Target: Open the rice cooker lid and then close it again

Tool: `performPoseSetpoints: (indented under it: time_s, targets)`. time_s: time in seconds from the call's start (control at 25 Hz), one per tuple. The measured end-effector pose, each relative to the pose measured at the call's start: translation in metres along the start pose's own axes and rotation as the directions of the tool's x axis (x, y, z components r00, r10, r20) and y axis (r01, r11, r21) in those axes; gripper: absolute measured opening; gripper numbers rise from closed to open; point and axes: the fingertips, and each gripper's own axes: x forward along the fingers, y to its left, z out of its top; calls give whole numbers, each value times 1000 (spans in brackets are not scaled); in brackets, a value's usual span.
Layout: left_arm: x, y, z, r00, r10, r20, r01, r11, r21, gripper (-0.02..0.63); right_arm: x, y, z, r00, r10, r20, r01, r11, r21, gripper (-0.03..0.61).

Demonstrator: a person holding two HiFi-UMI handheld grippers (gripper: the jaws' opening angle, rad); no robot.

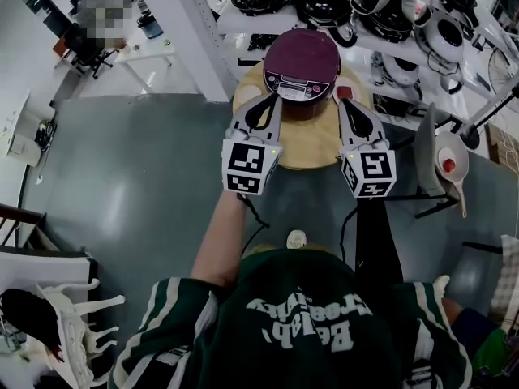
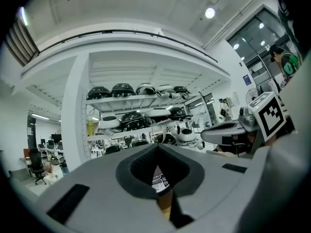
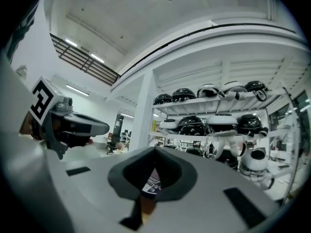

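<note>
Both jaws are pressed together and empty: left gripper (image 1: 273, 100) and right gripper (image 1: 346, 106) sit just on the near side of the rice cooker (image 1: 302, 61). Risk: your closed tips shove it across the round surface (image 1: 308, 154), or slip off the latch. The cooker is maroon and domed, lid down, panel facing you, at the surface's far edge.

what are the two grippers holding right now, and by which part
Nothing is held. The left gripper and the right gripper both have their jaws together and empty, pointing toward the rice cooker with its lid down.
</note>
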Motion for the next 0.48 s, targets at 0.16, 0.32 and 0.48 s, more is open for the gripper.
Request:
performPoseSetpoints:
  time_s: [0.16,0.32,0.48]
  targets:
    - [26,3,-8,1000,2,-18,-2,1000,1,-6,21,-18,-11,1000,7,-10,-7,1000,12,5]
    - [48,7,-14,999,-6,-34,6,1000,6,-5,38,-31,-16,1000,10,-5,-10,999,37,5]
    - [66,13,-18,999,-17,-38,17,1000,4,-5,52,-38,-22,1000,10,-11,-9,999,51,5]
